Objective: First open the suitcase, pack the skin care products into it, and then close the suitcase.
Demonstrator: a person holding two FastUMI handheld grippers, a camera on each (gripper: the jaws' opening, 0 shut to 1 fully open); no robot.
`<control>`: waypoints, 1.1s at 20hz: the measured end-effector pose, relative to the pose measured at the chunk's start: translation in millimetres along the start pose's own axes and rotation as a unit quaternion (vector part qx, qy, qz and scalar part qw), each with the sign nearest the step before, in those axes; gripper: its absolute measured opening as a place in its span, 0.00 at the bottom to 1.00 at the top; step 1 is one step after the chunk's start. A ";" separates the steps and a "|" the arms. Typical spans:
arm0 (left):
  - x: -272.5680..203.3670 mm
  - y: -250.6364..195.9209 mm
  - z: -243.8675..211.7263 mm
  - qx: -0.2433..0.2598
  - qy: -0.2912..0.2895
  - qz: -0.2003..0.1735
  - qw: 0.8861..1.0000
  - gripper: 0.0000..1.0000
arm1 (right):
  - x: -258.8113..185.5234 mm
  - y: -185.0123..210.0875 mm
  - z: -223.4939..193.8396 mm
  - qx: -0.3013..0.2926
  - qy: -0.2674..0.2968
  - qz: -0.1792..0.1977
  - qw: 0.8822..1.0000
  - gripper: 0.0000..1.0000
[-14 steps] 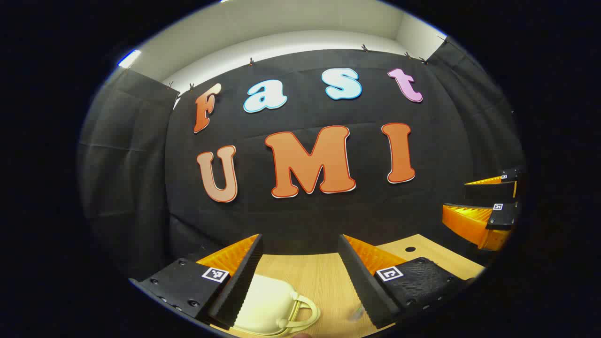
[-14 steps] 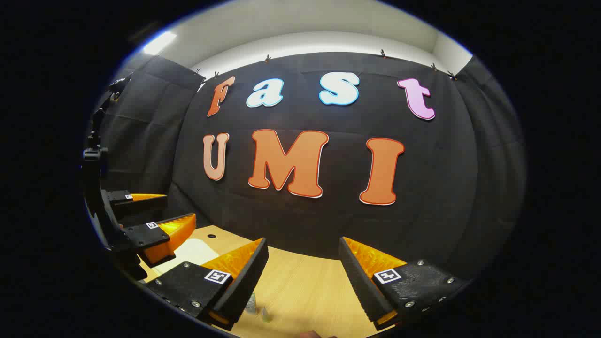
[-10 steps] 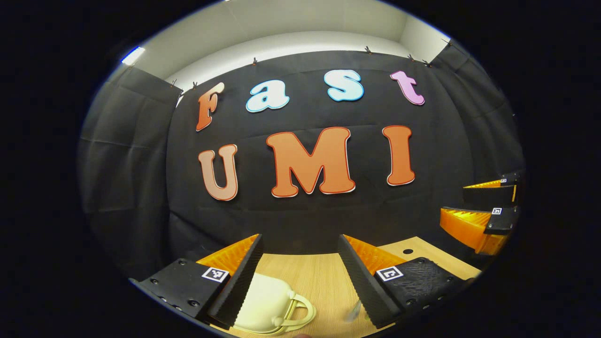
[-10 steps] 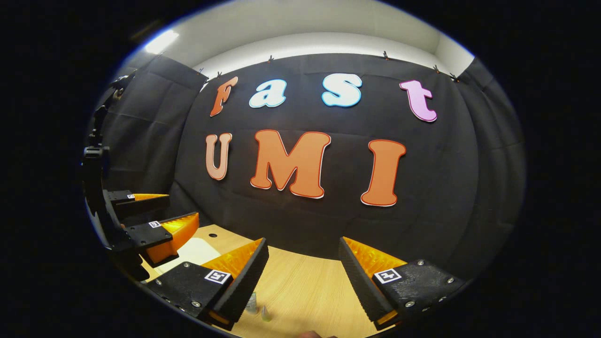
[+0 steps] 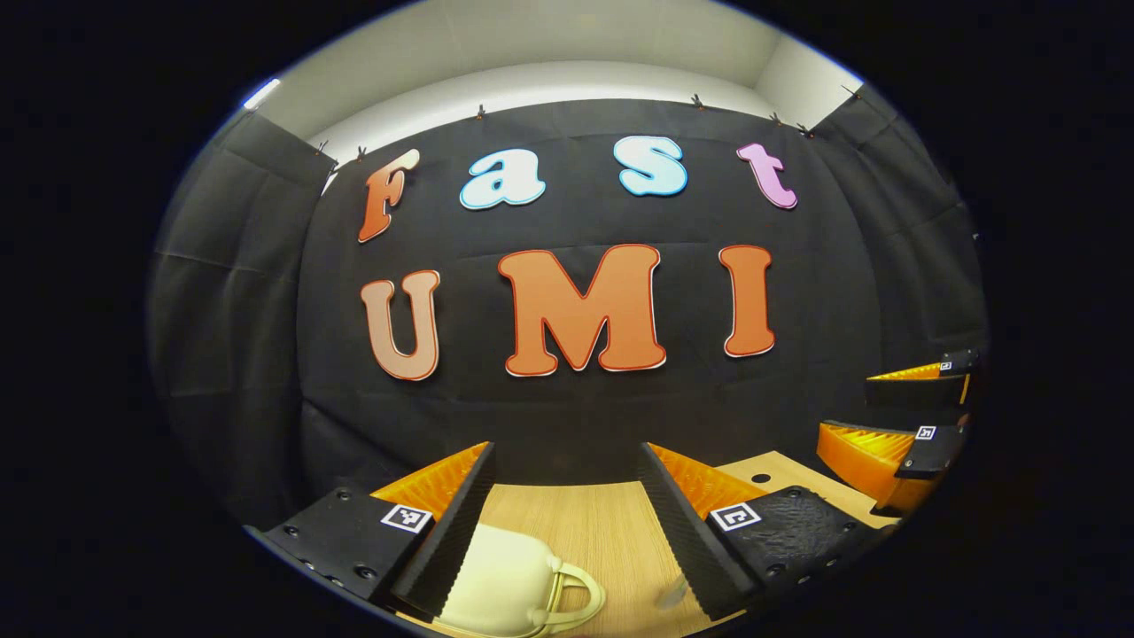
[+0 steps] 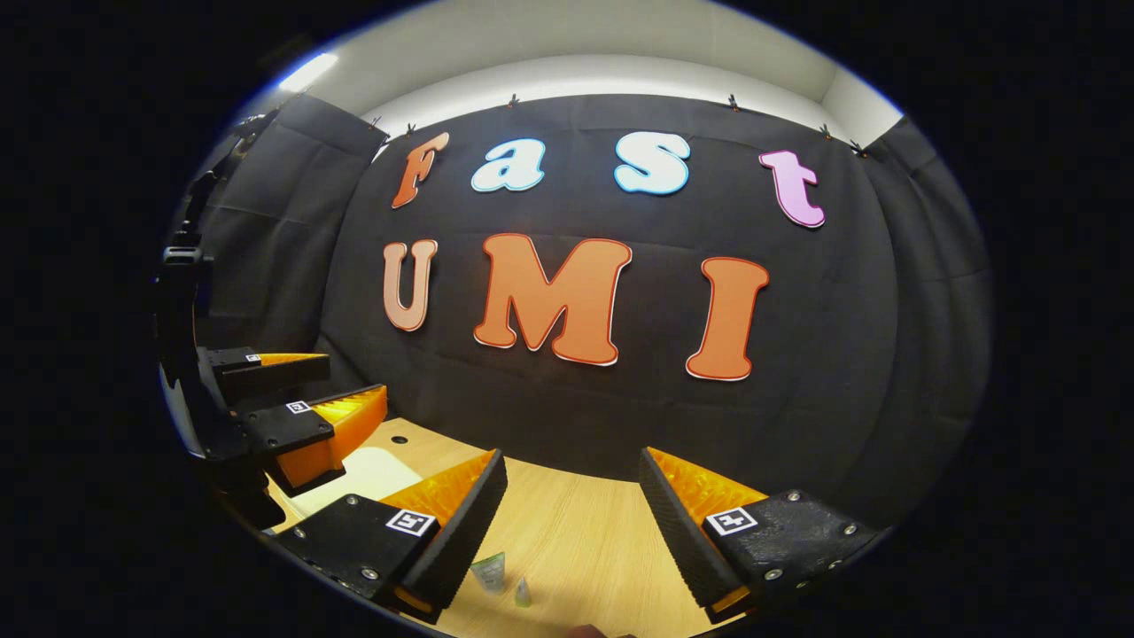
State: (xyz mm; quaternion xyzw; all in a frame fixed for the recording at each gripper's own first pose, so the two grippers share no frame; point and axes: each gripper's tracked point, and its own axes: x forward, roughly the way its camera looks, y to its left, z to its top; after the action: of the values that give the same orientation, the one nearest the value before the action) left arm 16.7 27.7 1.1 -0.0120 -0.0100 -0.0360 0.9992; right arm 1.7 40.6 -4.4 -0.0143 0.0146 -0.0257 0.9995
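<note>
A cream suitcase (image 5: 505, 580) with a looped handle lies shut on the wooden table (image 5: 585, 523), just below and between my left gripper's fingers. My left gripper (image 5: 567, 452) is open, holds nothing, and hovers above the case. A blurred small product (image 5: 673, 592) lies by its right finger. In the right gripper view, two small skin care tubes (image 6: 490, 571) lie on the table beside the left finger of my right gripper (image 6: 571, 454), which is open and empty. The suitcase (image 6: 363, 474) shows there as a pale patch under the left gripper (image 6: 354, 374). The right gripper (image 5: 850, 403) appears open at the far right.
The black cloth wall (image 6: 620, 416) stands close behind the table. A small round hole (image 6: 399, 439) is in the tabletop near the back. Bare wood (image 6: 576, 549) lies between the right gripper's fingers.
The right gripper has dipped, so the tubes show more fully in its view, and it sits lower in the left gripper view. The left gripper has shifted only slightly. Both stay open.
</note>
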 end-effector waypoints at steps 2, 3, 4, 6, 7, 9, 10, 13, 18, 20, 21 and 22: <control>4.8 5.0 -5.9 0.017 0.004 -0.008 1.000 0.98 | 3.2 1.0 0.1 -0.005 0.001 -0.009 1.000 0.95; 5.5 6.4 -10.7 0.027 0.007 -0.013 1.000 0.98 | 5.1 -0.7 0.5 -0.008 0.002 -0.017 1.000 0.95; 7.1 7.6 -15.7 0.035 0.011 -0.020 0.999 0.98 | 7.5 -2.2 -0.7 -0.009 0.003 -0.020 1.000 0.95; 9.7 6.8 -34.8 0.056 0.025 -0.035 0.998 0.98 | 8.4 -8.6 -0.7 -0.008 0.006 -0.034 0.999 0.95; 8.7 5.3 -47.9 0.069 0.035 -0.042 0.996 0.98 | 9.8 -13.5 -0.3 -0.008 0.007 -0.042 0.999 0.95; 8.5 1.8 -77.9 0.101 0.063 -0.058 0.991 0.98 | 12.0 -24.3 -2.9 -0.010 0.010 -0.057 0.998 0.95; 6.5 -0.5 -93.0 0.119 0.079 -0.066 0.987 0.98 | 12.8 -30.3 -2.9 -0.013 0.011 -0.065 0.998 0.95; 3.6 -6.8 -144.1 0.171 0.129 -0.094 0.972 0.96 | 13.8 -42.9 -8.1 -0.025 0.016 -0.084 0.996 0.95; -3.2 -27.1 -217.2 0.247 0.196 -0.157 0.936 0.90 | 16.3 -56.1 -12.6 -0.033 0.023 -0.101 0.994 0.95; -3.3 -25.9 -237.4 0.277 0.212 -0.169 0.922 0.90 | 15.7 -59.1 -14.3 -0.037 0.024 -0.106 0.993 0.95; -5.4 -25.3 -248.5 0.294 0.223 -0.179 0.912 0.90 | 17.0 -60.9 -16.1 -0.039 0.026 -0.106 0.993 0.95; -8.4 -25.9 -258.2 0.307 0.236 -0.189 0.902 0.87 | 17.8 -61.6 -17.4 -0.041 0.028 -0.109 0.993 0.95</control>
State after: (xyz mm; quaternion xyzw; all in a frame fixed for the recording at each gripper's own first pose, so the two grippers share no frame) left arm 11.4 -3.9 -256.5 0.3061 0.2139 -0.2209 0.9010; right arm 15.8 -22.2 -20.5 -0.0560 0.0415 -0.1338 0.9886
